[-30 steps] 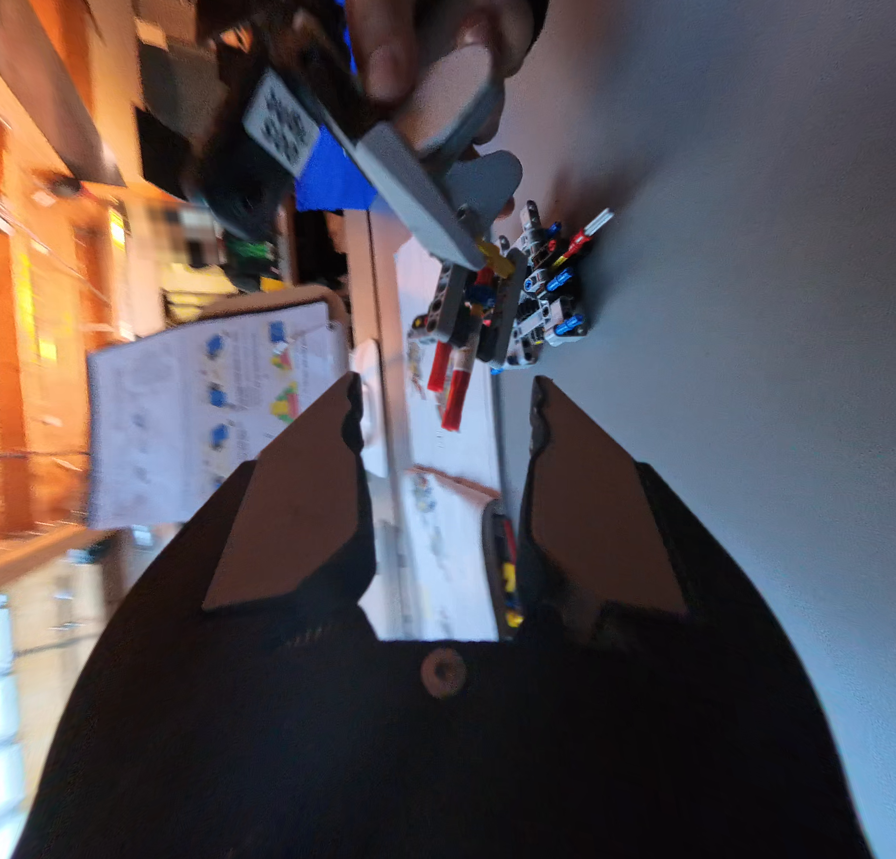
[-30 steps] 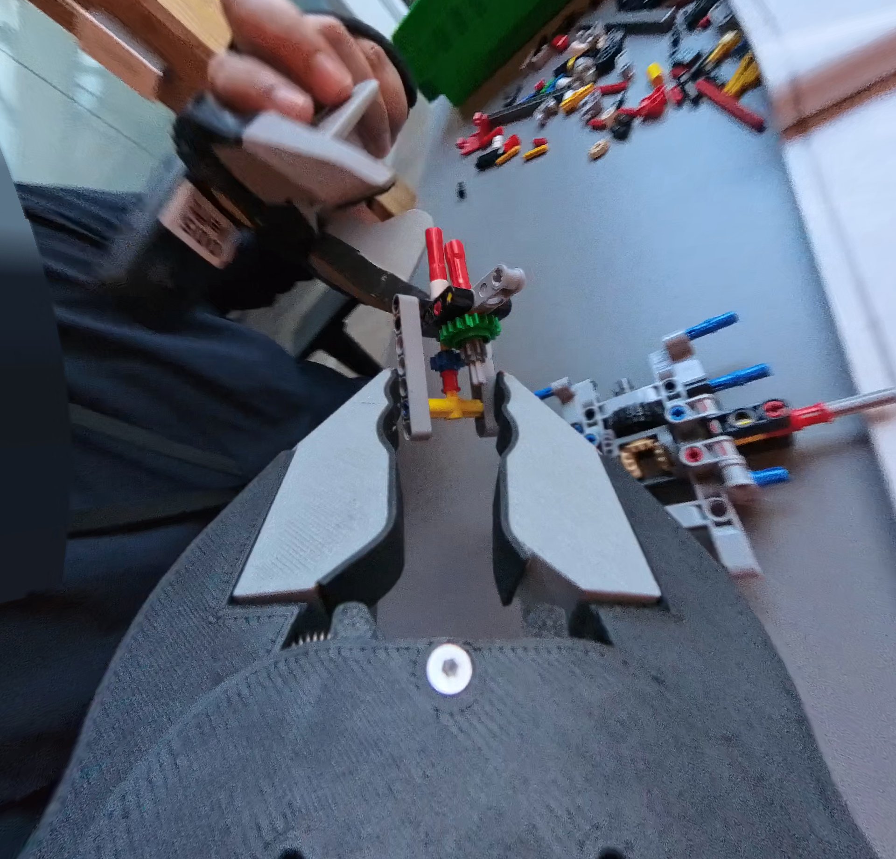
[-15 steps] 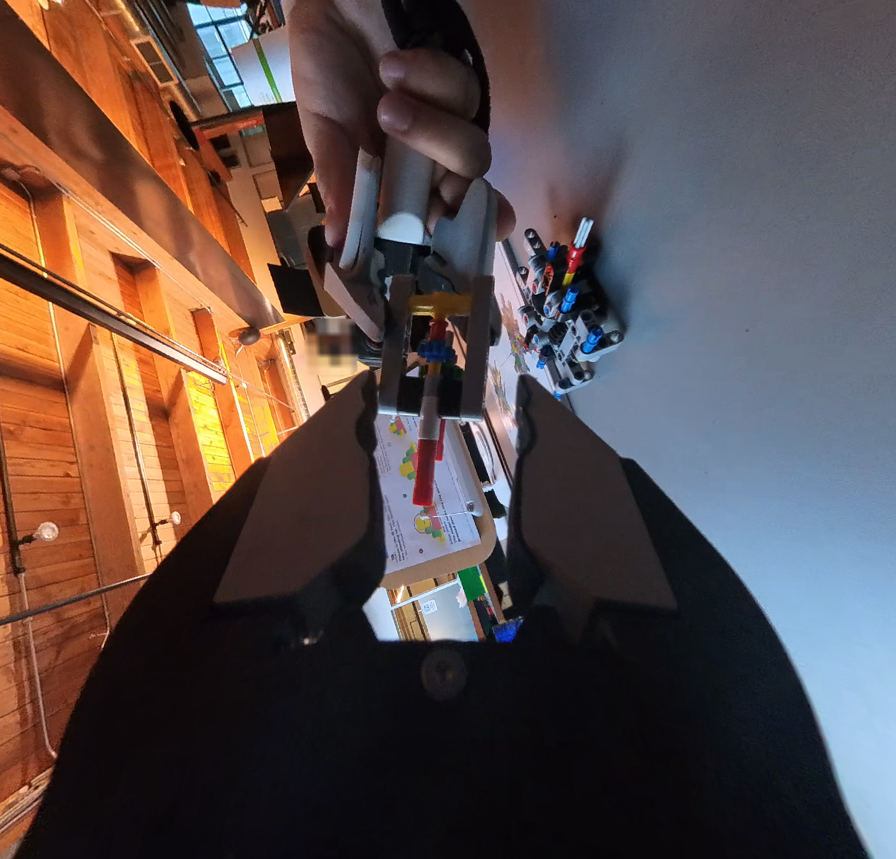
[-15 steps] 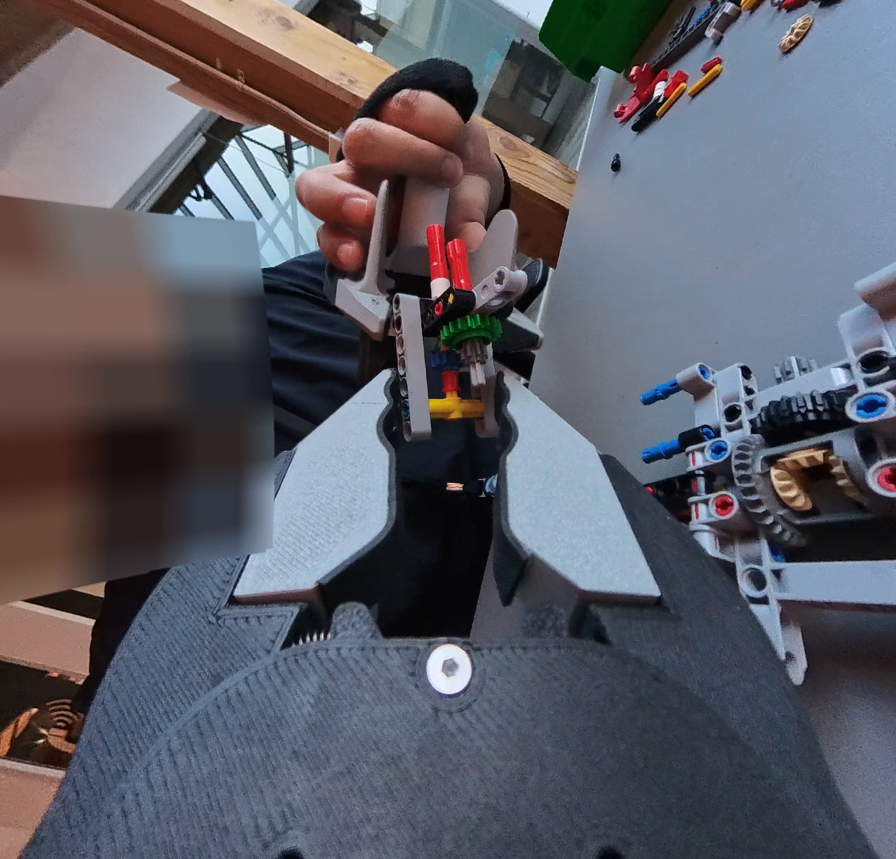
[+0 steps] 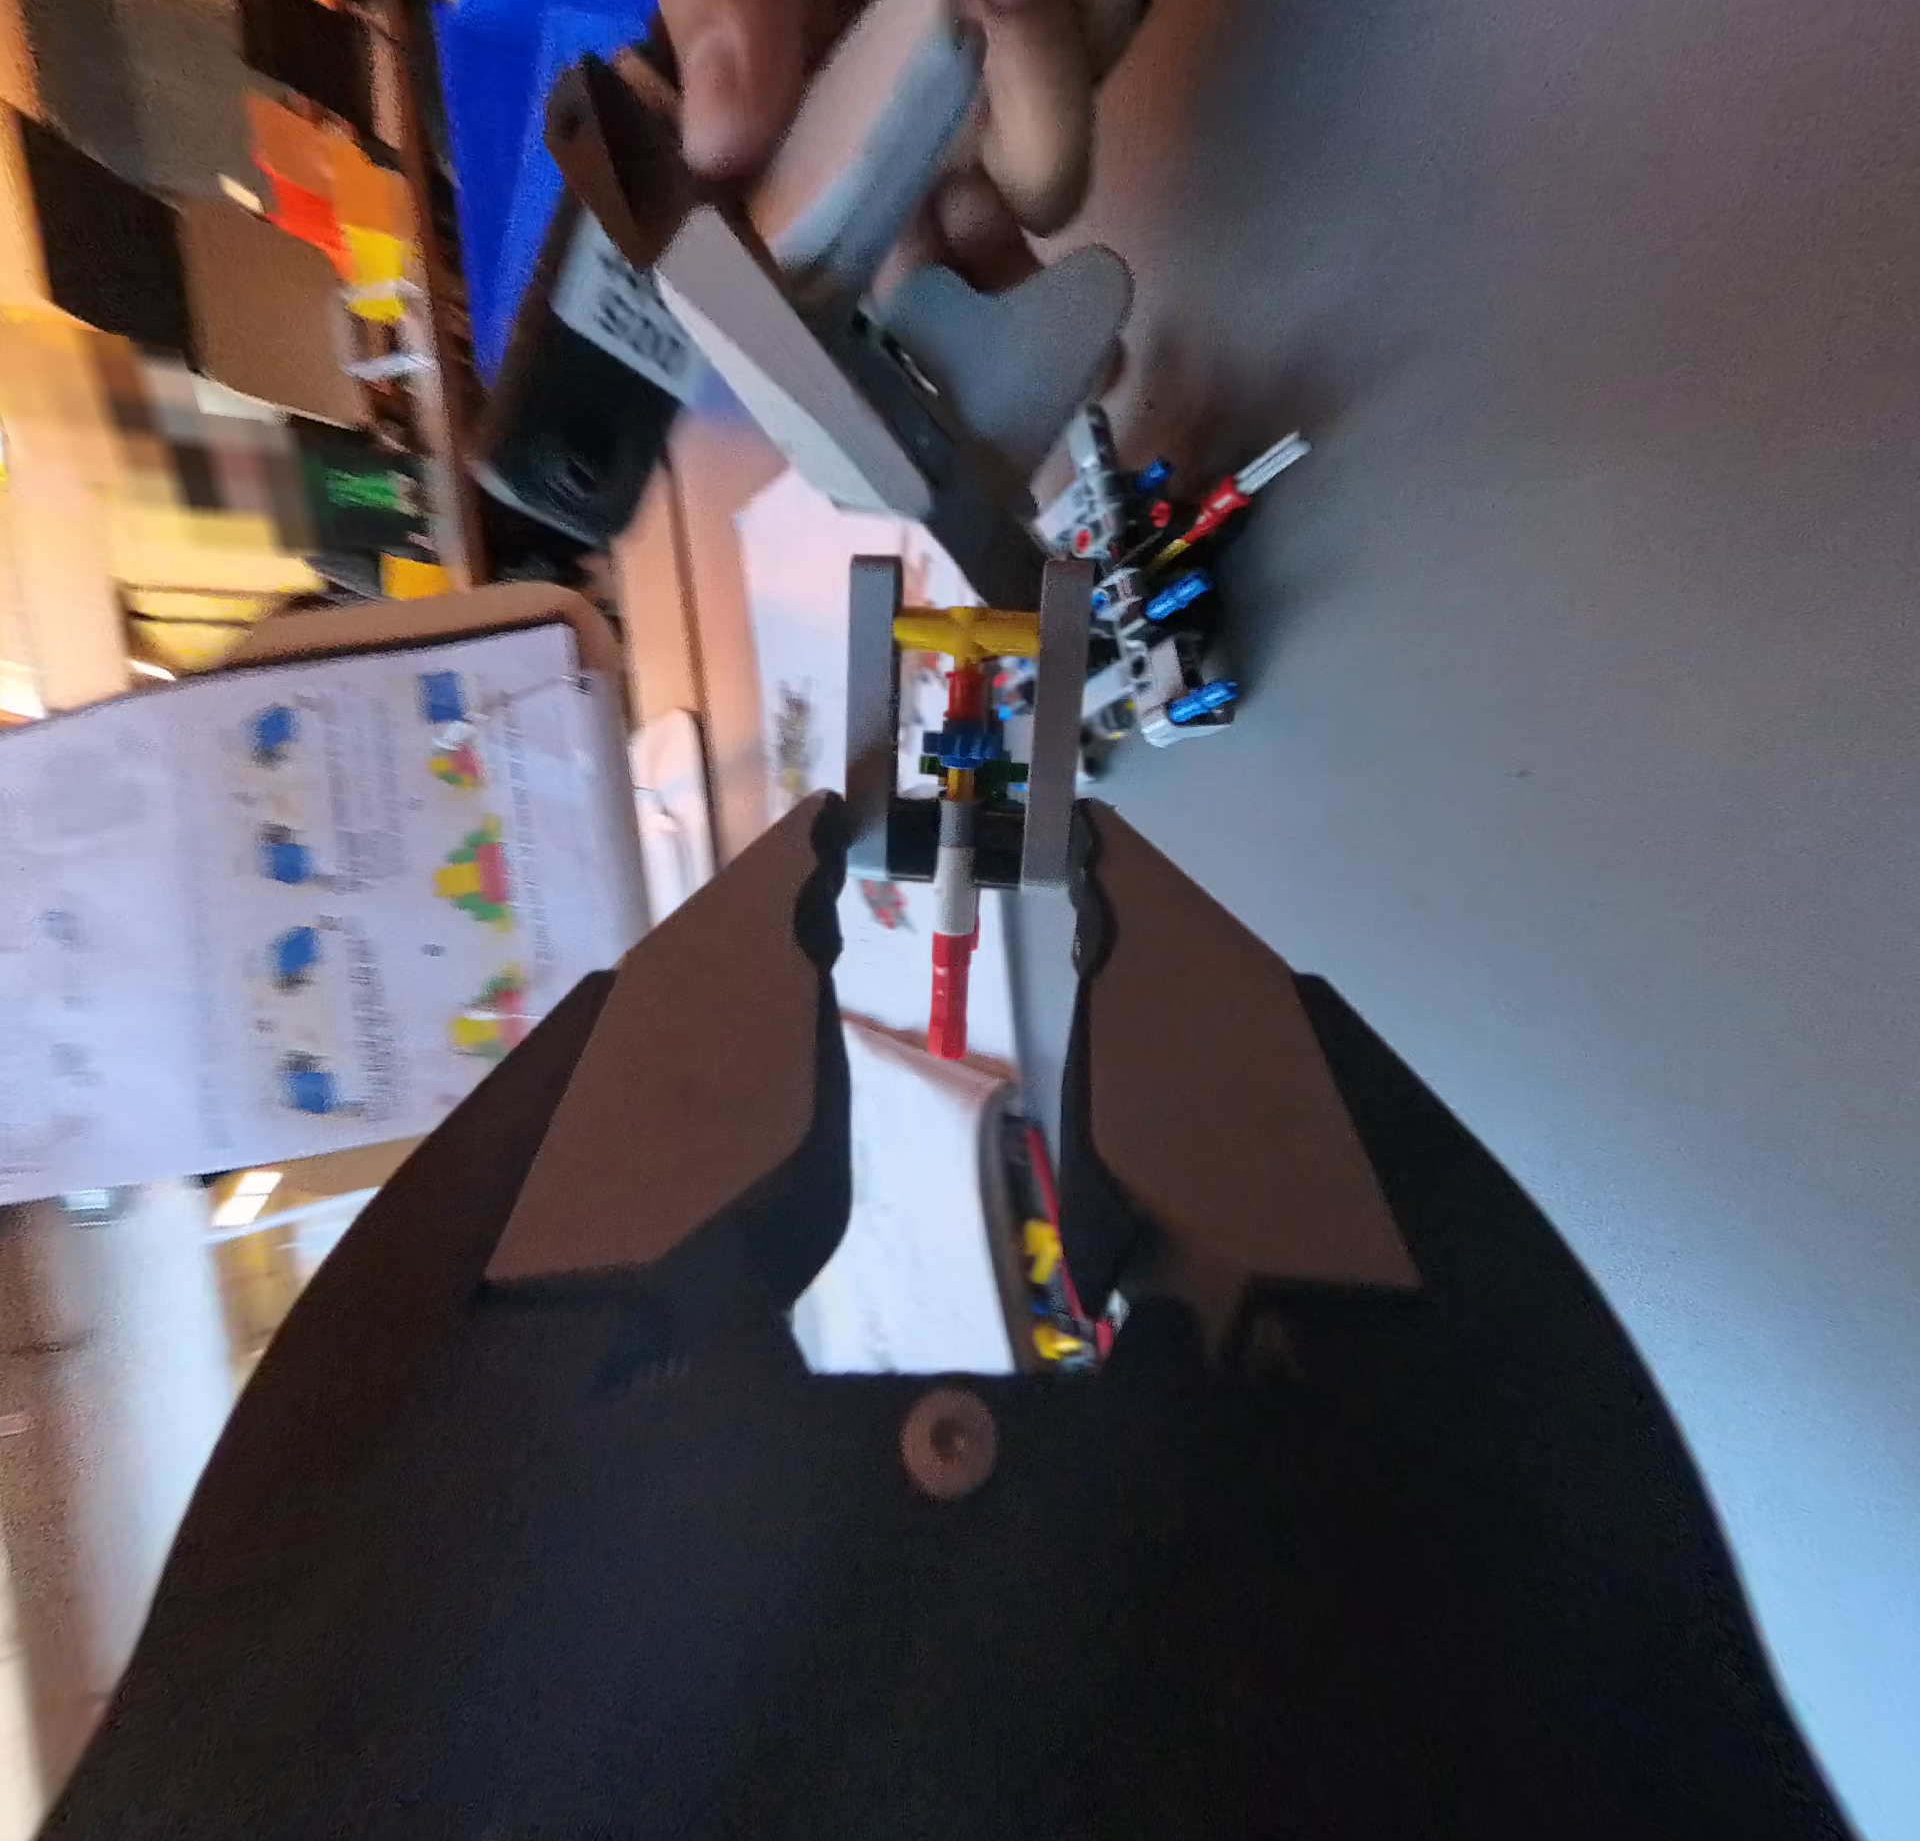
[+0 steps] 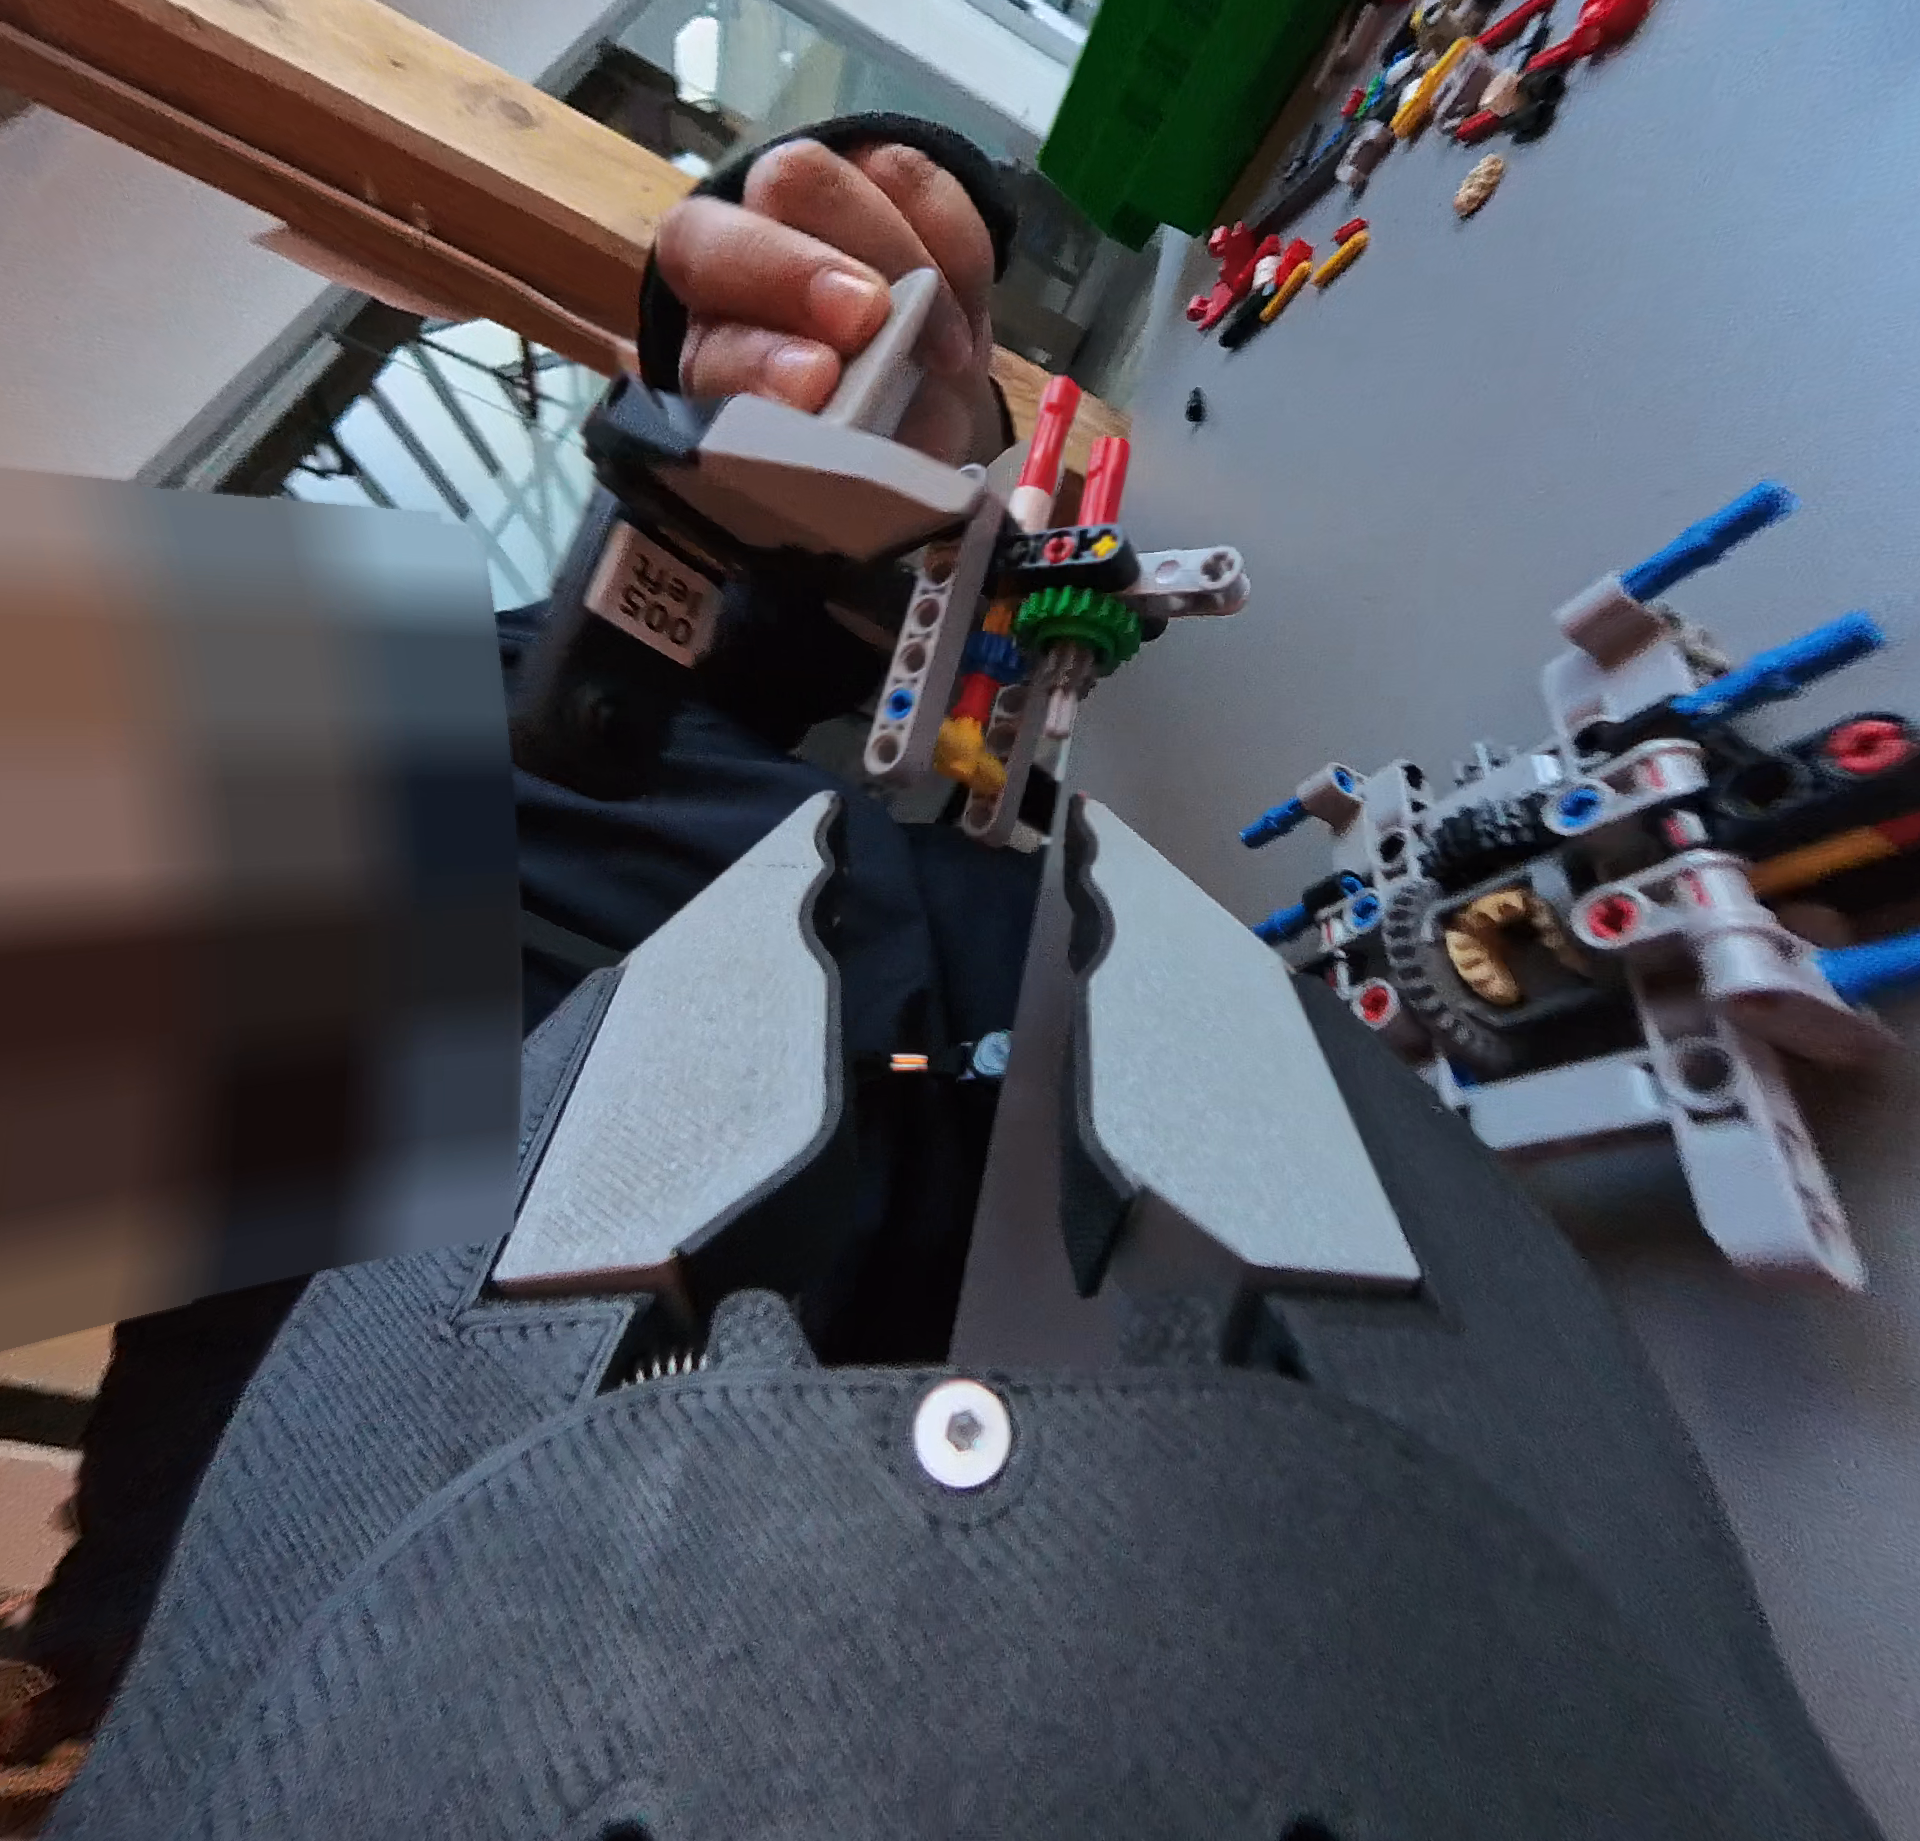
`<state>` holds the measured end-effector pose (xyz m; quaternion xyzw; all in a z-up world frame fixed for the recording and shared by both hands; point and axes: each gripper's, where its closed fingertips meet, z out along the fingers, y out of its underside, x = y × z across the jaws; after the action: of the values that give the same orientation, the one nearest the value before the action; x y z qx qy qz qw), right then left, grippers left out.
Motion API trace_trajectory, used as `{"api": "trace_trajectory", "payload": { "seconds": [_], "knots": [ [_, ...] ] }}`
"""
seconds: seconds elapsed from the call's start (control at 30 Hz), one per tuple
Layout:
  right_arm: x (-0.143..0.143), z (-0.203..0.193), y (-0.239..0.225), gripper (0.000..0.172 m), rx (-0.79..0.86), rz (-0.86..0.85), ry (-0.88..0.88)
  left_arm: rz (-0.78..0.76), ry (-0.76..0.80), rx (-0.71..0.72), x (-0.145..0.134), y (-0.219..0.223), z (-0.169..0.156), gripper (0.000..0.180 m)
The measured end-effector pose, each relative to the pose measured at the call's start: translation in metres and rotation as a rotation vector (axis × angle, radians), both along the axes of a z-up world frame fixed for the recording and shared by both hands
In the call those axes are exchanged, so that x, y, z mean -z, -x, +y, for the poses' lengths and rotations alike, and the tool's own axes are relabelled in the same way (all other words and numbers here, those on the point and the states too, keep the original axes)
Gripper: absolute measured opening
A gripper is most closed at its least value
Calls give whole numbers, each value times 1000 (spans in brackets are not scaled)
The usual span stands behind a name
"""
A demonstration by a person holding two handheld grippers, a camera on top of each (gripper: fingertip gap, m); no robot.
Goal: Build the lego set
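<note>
Compared with half a second ago, the small brick assembly (image 5: pixel 961 752) now sits clamped between the left gripper (image 5: pixel 956 856) fingertips, which press on its two grey beams. The right gripper (image 6: pixel 951 835) has let go: its jaws stand apart, and the assembly is tilted just beyond them, above the grey table (image 6: pixel 1507 441).

Two tools: left (image 5: pixel 956 835), right (image 6: pixel 951 815). Two brick assemblies: a small one (image 5: pixel 961 742) at the left tool's tips, a larger one (image 6: pixel 1621 918) on the surface (image 6: pixel 1507 461) right of the right tool. One green bin (image 6: pixel 1174 66) far ahead. One instruction sheet (image 5: pixel 291 908) left of the left tool.
</note>
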<state>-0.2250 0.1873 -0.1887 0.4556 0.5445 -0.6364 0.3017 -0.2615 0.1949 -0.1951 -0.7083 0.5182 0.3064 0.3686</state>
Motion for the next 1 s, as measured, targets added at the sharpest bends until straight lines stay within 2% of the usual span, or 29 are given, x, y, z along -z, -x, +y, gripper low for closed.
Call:
{"api": "trace_trajectory", "payload": {
  "seconds": [0.13, 0.27, 0.33, 0.47, 0.67, 0.83, 1.0],
  "knots": [
    [-18, 41, -3, 44, 145, 212, -209, -325, 284, -152, 28, 15, -10, 40],
    [9, 78, -5, 53, 241, 428, -761, -645, 488, -254, 41, 21, -19, 39],
    [27, 81, -5, 59, 202, 470, -950, -685, 542, -282, 45, 25, -23, 39],
    [59, 78, 0, 62, 110, 534, -1170, -614, 551, -309, 49, 36, -26, 39],
    [77, 84, 9, 62, 71, 575, -1267, -576, 619, -307, 49, 41, -25, 39],
    [85, 74, 7, 41, 17, 594, -1207, -531, 708, -321, 49, 39, -23, 39],
    [85, 70, 11, 41, 29, 608, -1160, -508, 733, -346, 49, 41, -16, 39]
  ]
}}
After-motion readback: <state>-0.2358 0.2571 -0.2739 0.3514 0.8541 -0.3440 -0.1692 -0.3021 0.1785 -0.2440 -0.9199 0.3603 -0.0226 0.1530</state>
